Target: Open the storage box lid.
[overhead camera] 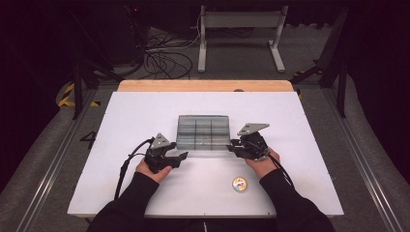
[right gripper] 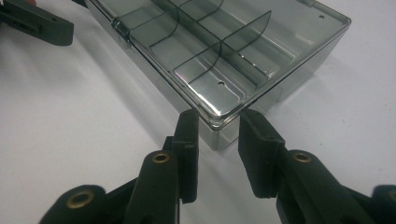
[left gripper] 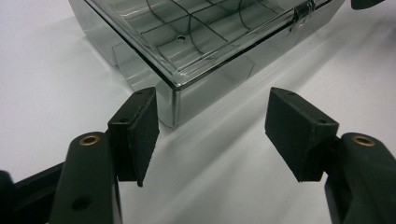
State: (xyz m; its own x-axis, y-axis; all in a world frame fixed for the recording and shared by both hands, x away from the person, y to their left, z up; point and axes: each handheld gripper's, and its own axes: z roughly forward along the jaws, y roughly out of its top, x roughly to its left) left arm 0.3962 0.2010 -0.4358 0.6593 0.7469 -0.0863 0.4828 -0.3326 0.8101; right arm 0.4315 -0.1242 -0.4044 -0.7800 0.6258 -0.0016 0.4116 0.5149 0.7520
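A clear, smoke-tinted plastic box (overhead camera: 203,131) with dividers inside and its lid down lies flat at the middle of the white table. My left gripper (overhead camera: 183,155) is at the box's near left corner. In the left gripper view the gripper (left gripper: 212,126) stands open, with the box (left gripper: 201,37) corner just ahead of the gap and touching neither pad. My right gripper (overhead camera: 231,146) is at the near right corner. In the right gripper view its jaws (right gripper: 218,126) are narrow, one tip on each side of the box (right gripper: 224,42) corner, and I see no firm press.
A small round orange-and-white disc (overhead camera: 239,183) lies on the white table top (overhead camera: 145,111) near the front edge, by the right forearm. A small latch (left gripper: 303,11) sits on the box's front edge. Metal stands and cables are on the floor beyond the table.
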